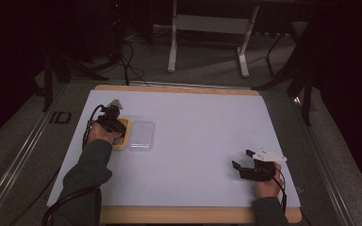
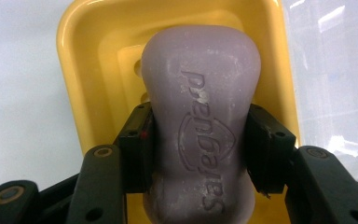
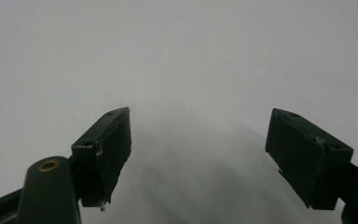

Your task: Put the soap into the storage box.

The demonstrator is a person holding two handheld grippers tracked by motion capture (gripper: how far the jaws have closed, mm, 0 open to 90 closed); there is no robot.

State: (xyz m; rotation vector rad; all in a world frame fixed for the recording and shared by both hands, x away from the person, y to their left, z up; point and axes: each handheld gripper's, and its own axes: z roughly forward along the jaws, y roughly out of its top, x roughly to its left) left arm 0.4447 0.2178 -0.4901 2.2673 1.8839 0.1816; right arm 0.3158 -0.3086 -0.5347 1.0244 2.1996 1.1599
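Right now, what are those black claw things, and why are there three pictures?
A person sits at a table holding a squeeze tool, called a gripper, in each hand. One picture looks down from above. The other two come from tiny cameras riding on each gripper. The left gripper pinches a purple bar of soap sitting in a yellow soap dish. A clear lid lies right beside the dish. The right gripper rests farther away with its jaws wide open, holding nothing.
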